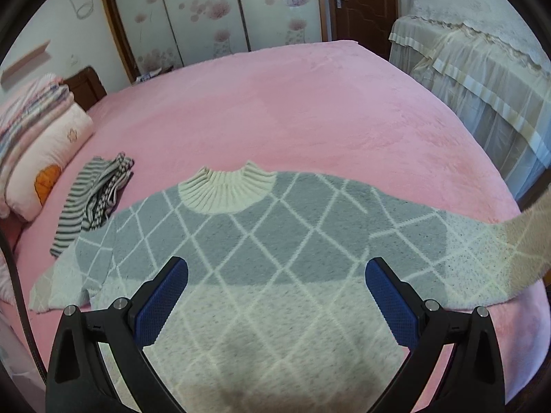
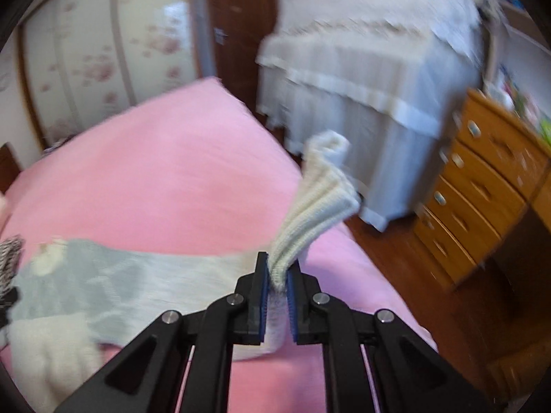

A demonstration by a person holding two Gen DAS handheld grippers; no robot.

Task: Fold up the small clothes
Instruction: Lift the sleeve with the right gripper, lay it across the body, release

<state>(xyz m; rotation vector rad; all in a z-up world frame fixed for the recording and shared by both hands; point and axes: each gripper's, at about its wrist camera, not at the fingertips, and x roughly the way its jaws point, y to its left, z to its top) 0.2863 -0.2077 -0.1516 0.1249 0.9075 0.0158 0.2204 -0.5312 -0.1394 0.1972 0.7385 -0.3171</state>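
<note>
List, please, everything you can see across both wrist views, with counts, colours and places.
sweater: one, grey and cream with white diamond lines, spread flat on the bed
sleeve cuff: one, cream ribbed, lifted off the bed at the sweater's right end
striped clothes: a small pile, dark and white, left of the sweater
bed cover: one, pink
pillows: a stack, pink and striped, at the bed's left edge
wardrobe: one, floral sliding doors, behind the bed
door: one, dark brown
covered furniture: one, cream cloth, right of the bed
drawers: one chest, brown wood, far right
left claw: open, above the sweater's body
right claw: shut on the sleeve cuff
</note>
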